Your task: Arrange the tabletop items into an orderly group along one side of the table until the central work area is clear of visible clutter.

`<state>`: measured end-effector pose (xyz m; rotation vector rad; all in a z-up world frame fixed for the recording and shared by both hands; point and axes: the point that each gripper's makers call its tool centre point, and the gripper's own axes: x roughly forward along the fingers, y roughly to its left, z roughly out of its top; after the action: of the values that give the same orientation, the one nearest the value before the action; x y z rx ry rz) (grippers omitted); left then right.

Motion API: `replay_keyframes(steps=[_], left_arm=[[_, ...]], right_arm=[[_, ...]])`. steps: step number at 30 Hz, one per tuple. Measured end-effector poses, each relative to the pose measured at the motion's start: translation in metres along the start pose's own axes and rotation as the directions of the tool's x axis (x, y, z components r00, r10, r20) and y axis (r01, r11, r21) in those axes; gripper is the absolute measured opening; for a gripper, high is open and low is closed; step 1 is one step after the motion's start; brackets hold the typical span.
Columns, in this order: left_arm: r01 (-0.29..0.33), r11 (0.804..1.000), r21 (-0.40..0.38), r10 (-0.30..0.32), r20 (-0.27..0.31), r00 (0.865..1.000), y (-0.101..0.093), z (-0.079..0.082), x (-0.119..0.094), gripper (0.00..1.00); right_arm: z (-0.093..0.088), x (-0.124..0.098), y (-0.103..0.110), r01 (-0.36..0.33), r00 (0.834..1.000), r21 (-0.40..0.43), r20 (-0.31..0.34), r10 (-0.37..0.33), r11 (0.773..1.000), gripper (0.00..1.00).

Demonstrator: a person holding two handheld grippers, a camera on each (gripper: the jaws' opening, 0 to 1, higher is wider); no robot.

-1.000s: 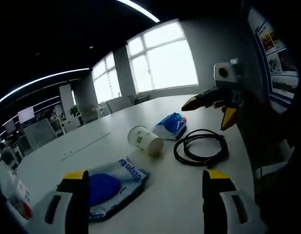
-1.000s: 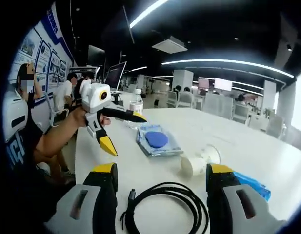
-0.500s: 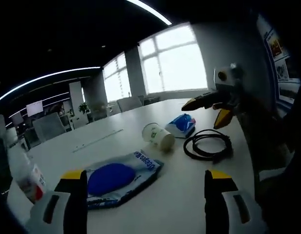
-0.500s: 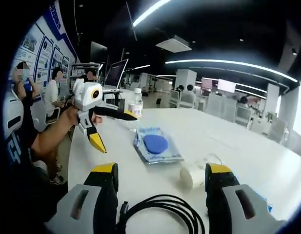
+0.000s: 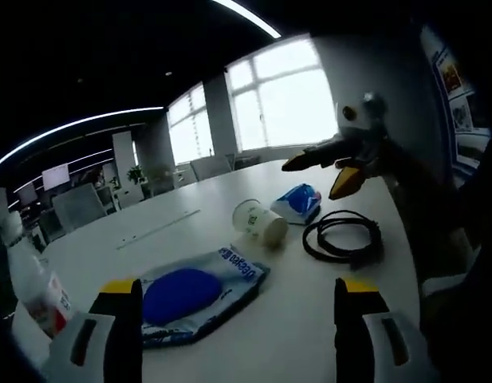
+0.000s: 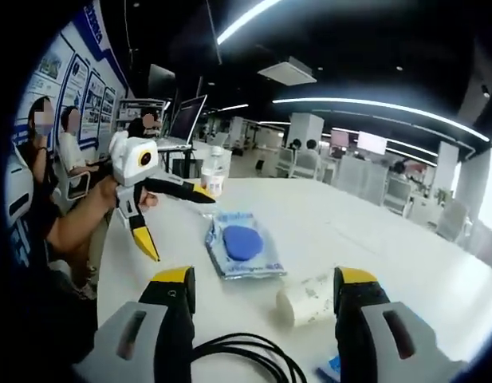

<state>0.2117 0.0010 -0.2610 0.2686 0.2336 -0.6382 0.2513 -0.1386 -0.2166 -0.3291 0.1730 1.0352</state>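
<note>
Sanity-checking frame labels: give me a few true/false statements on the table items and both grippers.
1. The white paper cup lies on its side on the white table. True.
2. The coiled black cable is held in the right gripper. False: it lies on the table, and that gripper hangs above it with jaws apart and empty.
3. The flat clear pouch with a blue disc lies between the cup and the left gripper in the right gripper view. True.
4. The clear plastic bottle with a red-and-white label lies flat beside the cup. False: it stands upright at the table edge, far from the cup.
</note>
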Motion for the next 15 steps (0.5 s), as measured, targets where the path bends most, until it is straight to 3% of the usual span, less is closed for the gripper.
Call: replay_keyframes(steps=[6, 9, 15], left_arm=[[0.068, 0.998, -0.008, -0.068, -0.008, 0.998, -0.014, 0.007, 0.019, 0.95], [0.109, 0.994, -0.011, -0.110, -0.013, 0.994, -0.021, 0.012, 0.031, 0.94], [0.169, 0.986, -0.007, -0.169, -0.033, 0.985, -0.035, 0.022, 0.056, 0.93]], right_arm=[[0.005, 0.007, -0.018, 0.005, 1.000, 0.016, 0.007, -0.005, 1.000, 0.57], [0.007, 0.012, -0.027, -0.017, 1.000, 0.072, 0.018, 0.015, 0.997, 0.56], [0.002, 0.020, -0.045, -0.005, 1.000, 0.099, 0.003, 0.005, 0.995, 0.52]])
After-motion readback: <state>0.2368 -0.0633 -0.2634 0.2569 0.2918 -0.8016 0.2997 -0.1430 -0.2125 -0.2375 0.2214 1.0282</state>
